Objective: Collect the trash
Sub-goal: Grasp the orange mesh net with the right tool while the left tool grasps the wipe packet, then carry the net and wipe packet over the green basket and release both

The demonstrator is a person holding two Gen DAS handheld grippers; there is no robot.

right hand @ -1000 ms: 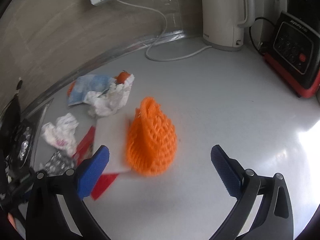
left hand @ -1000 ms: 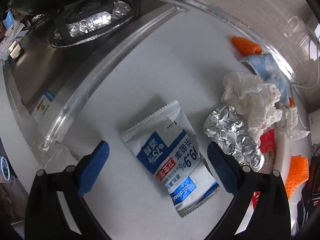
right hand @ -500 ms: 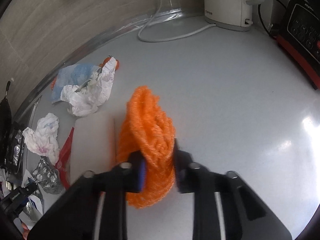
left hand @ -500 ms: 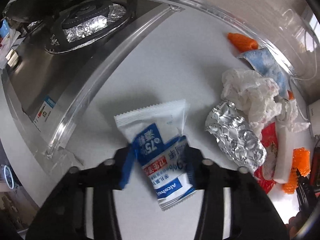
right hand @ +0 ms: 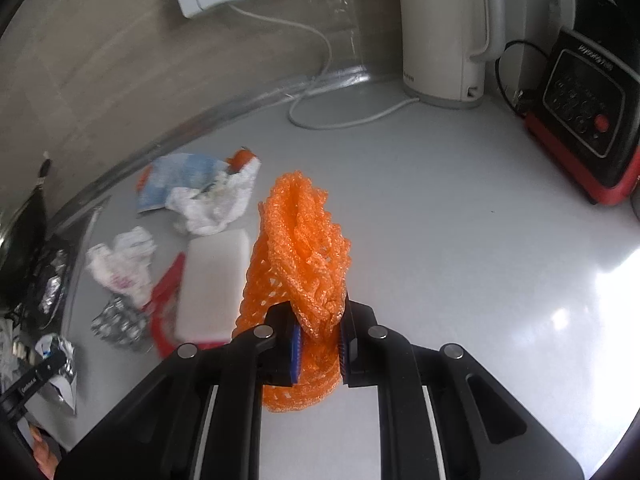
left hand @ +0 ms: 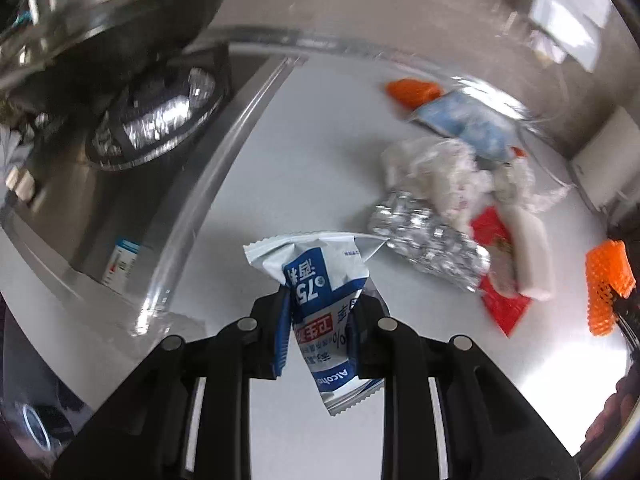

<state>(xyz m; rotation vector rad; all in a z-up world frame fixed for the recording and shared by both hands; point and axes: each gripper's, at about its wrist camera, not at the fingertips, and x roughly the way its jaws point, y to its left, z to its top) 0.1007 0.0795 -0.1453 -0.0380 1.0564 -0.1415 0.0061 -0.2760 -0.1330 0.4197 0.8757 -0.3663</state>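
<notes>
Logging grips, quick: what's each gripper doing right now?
Left gripper: closing on the wipes packet.
Right gripper: shut on the orange foam net.

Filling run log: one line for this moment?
left tongs: closing on wipe packet | right tongs: shut on orange net | rest on counter

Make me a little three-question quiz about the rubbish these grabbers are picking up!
1. True or false: the right hand-held gripper is shut on the orange foam net.
2. What is pinched in the left hand-held gripper? A) crumpled foil B) blue and white wipe packet C) white tissue
3. Fill in: at the back of the counter, beside the black and red appliance, stands a white ____.

Key
1. True.
2. B, the wipe packet; its jaws are closing on it. The foil and tissue lie on the counter.
3. Kettle.
</notes>
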